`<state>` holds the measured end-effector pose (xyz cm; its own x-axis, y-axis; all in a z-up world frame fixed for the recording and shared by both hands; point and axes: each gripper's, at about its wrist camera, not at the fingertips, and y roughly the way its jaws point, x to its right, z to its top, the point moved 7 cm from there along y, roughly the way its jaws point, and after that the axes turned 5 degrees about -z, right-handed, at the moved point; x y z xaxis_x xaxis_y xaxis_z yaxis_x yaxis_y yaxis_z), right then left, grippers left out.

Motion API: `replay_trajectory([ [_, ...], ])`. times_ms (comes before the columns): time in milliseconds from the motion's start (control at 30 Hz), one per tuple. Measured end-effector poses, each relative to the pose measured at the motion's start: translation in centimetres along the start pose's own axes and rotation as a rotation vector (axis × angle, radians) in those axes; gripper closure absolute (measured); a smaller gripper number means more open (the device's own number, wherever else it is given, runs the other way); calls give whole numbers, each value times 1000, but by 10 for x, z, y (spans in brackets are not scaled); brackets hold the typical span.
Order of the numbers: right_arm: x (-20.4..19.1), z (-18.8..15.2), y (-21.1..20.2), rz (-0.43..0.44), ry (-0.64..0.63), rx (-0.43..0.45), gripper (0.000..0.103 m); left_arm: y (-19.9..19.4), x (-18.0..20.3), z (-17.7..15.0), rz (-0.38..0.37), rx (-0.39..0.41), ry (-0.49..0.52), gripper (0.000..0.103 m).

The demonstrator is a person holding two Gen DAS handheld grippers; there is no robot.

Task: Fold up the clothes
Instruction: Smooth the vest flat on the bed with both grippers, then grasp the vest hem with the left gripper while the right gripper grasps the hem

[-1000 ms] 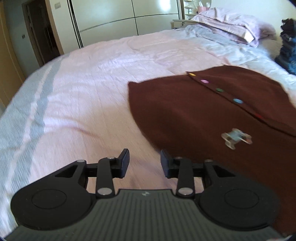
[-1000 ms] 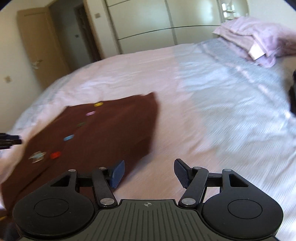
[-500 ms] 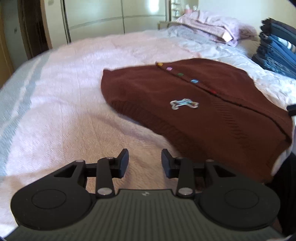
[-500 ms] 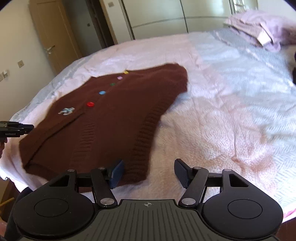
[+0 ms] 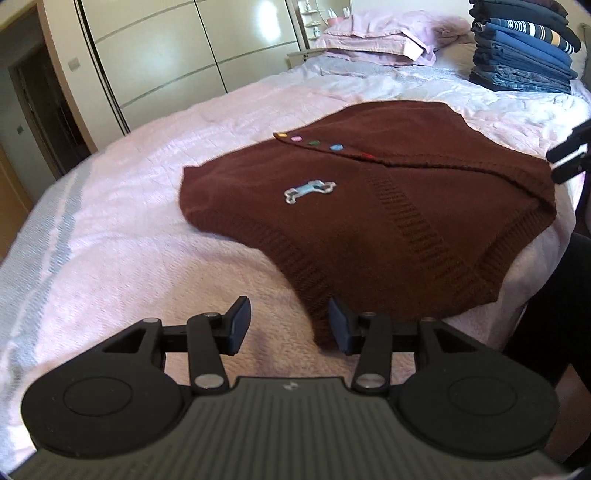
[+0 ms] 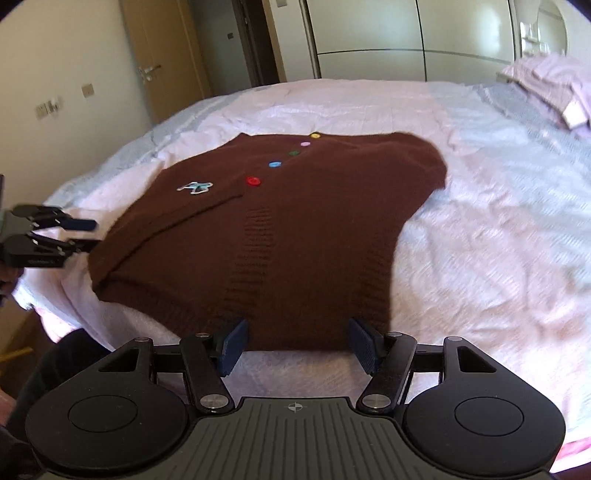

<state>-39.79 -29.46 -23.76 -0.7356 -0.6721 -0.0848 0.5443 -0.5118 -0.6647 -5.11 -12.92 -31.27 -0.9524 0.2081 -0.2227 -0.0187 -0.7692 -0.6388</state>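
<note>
With the brown cardigan [image 5: 369, 221] flat near the bed's [image 5: 147, 221] edge, the opening left gripper [image 5: 290, 325] and spread right gripper [image 6: 295, 345], both apparently empty, must next pinch its near hem.

My bed [image 5: 140, 229] wears a pale pink quilted cover with grey-blue bands. A brown knitted cardigan [image 5: 388, 221] lies spread flat near its edge. At the far end sit folded pink bedding [image 5: 388, 37] and a stack of dark folded clothes [image 5: 524, 48].

Pink quilted bedspread [image 5: 155, 206], lilac pillows [image 5: 388, 33], cream wardrobe doors [image 5: 166, 66], wooden door [image 6: 162, 55].
</note>
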Motion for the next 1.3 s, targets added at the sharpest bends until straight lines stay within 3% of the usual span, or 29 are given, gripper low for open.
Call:
replay_trajectory([
  [233,-8,-3,10,-61,-122,-54,39,-1,6,-8,12,-5,8,61],
  [567,-6,-5,5,-63,-123,-32,39,-8,5,-7,9,0,47,60],
  [633,-7,-4,2,-54,-143,-15,39,-14,8,-7,20,14,124,60],
  [767,-16,-6,-10,-61,-340,42,39,-30,19,-14,49,51,352,60],
  [1067,-47,-34,1,-88,-749,50,39,-31,76,-34,10,110,806,58],
  [1167,-54,-42,10,-99,-848,47,40,-17,90,-40,26,101,895,59],
  [1300,-60,-49,24,-136,-964,41,40,-2,95,-41,40,93,932,60],
])
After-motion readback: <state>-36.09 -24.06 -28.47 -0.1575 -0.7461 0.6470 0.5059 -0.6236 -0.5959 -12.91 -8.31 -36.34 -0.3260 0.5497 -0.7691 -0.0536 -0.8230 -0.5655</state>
